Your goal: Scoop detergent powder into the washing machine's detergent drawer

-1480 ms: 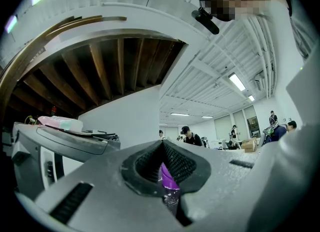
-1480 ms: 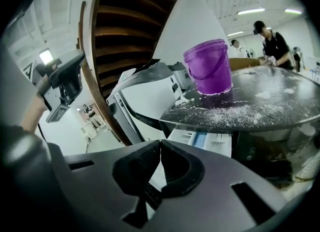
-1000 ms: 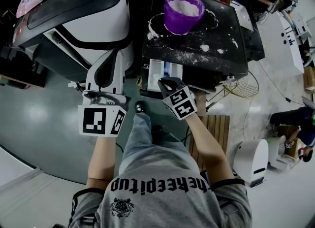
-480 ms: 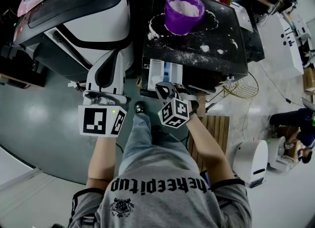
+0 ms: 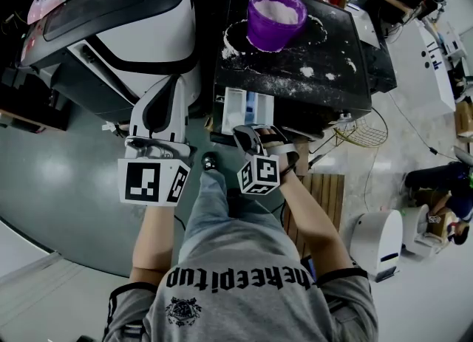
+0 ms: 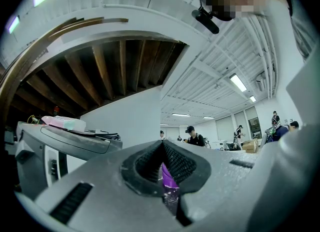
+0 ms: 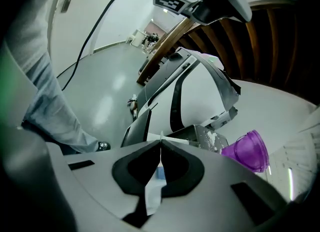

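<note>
While my left gripper [image 5: 162,104] has not stirred beside the white machine [image 5: 140,38], the head view shows my right gripper [image 5: 249,138] has rolled its marker cube over and eased back. Its tips now hang just before the open detergent drawer [image 5: 245,104]. The purple tub [image 5: 275,15] of powder sits further back on the black washer top [image 5: 341,52], among spilled powder [image 5: 307,72].

From the left gripper view, my jaws are pressed together on nothing, with a purple sliver showing past them.

From the right gripper view, the jaws are likewise together and empty, with the drawer just beyond and the tub off to the right. With no scoop held, I judge scooping hasn't begun.
</note>
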The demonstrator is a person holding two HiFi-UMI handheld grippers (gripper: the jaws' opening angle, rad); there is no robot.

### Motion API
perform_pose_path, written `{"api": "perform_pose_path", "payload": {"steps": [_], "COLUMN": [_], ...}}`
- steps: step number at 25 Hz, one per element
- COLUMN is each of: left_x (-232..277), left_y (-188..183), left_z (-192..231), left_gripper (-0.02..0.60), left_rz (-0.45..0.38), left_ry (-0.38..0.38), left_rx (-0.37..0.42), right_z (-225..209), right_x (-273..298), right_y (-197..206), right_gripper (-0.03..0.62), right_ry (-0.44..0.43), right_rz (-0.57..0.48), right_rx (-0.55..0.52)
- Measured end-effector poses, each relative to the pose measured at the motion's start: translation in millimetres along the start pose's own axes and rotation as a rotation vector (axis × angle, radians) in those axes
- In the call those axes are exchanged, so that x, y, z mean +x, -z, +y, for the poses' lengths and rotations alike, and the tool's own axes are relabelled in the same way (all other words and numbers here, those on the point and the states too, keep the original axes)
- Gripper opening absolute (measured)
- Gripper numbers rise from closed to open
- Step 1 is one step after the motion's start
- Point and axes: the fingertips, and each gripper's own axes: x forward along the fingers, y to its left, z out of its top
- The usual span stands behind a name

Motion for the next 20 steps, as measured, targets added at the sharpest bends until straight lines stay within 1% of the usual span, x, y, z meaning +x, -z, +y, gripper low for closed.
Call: {"api": "perform_pose_path", "payload": {"steps": [4, 9, 17, 20], "left_x": [-2.8, -7.6, -16.9, -19.8], "left_y": [-0.5, -1.0, -4.5, -4.9], "left_z": [-1.6, -4.7, -10.1, -11.7], "left_gripper": [0.005, 0.005, 0.005, 0.005], "left_rz": [-0.001, -0.002, -0.002, 0.003], "left_ry": [0.000, -0.002, -0.009, -0.014], "left_rx": [-0.001, 0.000, 0.014, 0.017], "right_z": [3.3, 2.9, 6.8, 6.1], "right_x": [-1.3, -3.4, -2.6, -3.3], "right_y": [-1.0, -4.0, -1.0, 0.1], "right_gripper": [0.005, 0.005, 0.005, 0.005], "right_ry": [0.013, 0.051, 0.055, 0.045], "right_rz": [0.003, 0.000, 0.019, 0.019], "right_rx": [-0.052, -0.106, -0.182, -0.176]}}
